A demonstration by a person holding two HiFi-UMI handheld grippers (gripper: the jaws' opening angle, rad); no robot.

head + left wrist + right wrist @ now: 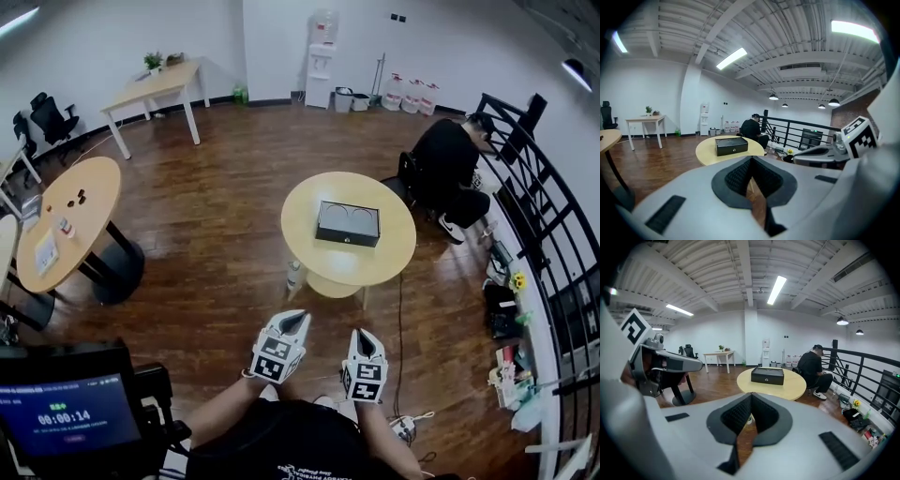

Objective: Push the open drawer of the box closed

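Observation:
The black box (348, 223) lies on a round yellow table (394, 258) some way ahead of me, and its front carries a small knob. Two round shapes show on its top side. The left gripper view shows the box (731, 146) small and far off, as does the right gripper view (767, 375). From this distance I cannot tell how far its drawer stands out. My left gripper (293, 322) and right gripper (364, 342) are close to my body, well short of the table. Each has its jaws together and holds nothing (751, 161) (751, 397).
A person in black (448, 164) sits at the table's far right, by a black railing (553, 234). A bottle (293, 274) stands on the wooden floor by the table base. Another round table (70, 220) is at left, a screen (66, 412) at bottom left.

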